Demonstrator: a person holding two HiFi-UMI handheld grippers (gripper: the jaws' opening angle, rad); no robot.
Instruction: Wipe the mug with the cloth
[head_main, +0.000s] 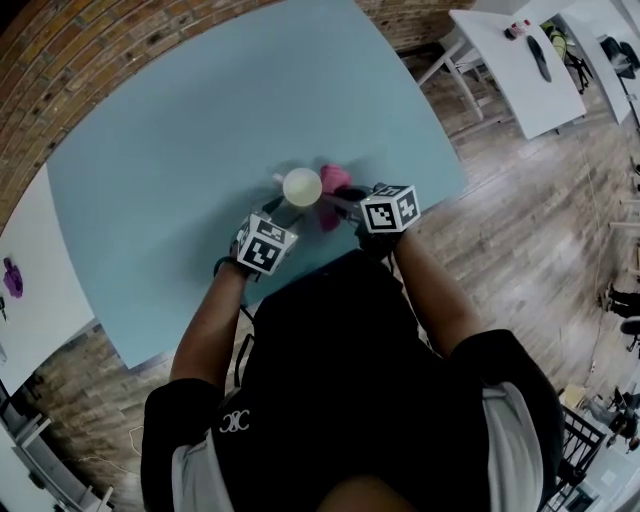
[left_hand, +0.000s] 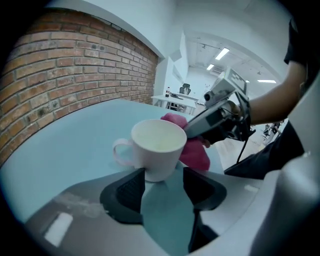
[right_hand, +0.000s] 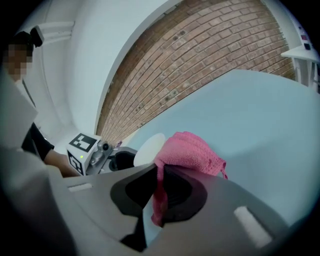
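Note:
A white mug (head_main: 302, 187) stands upright on the light blue table (head_main: 200, 150), its handle to the left in the left gripper view. The mug's base (left_hand: 157, 172) sits between the tips of my left gripper (left_hand: 162, 182); the left pad is against it and a thin gap shows at the right pad. My right gripper (right_hand: 160, 175) is shut on a pink cloth (right_hand: 192, 150), which bunches up above the jaws and hangs down between them. The cloth (left_hand: 197, 152) lies against the mug's right side, with the right gripper (left_hand: 207, 125) just above it.
The table's near edge (head_main: 300, 275) runs just in front of my body. A brick wall (head_main: 60, 60) borders the far left side. White tables (head_main: 520, 70) stand on the wooden floor to the right, and another white table (head_main: 30, 290) stands at the left.

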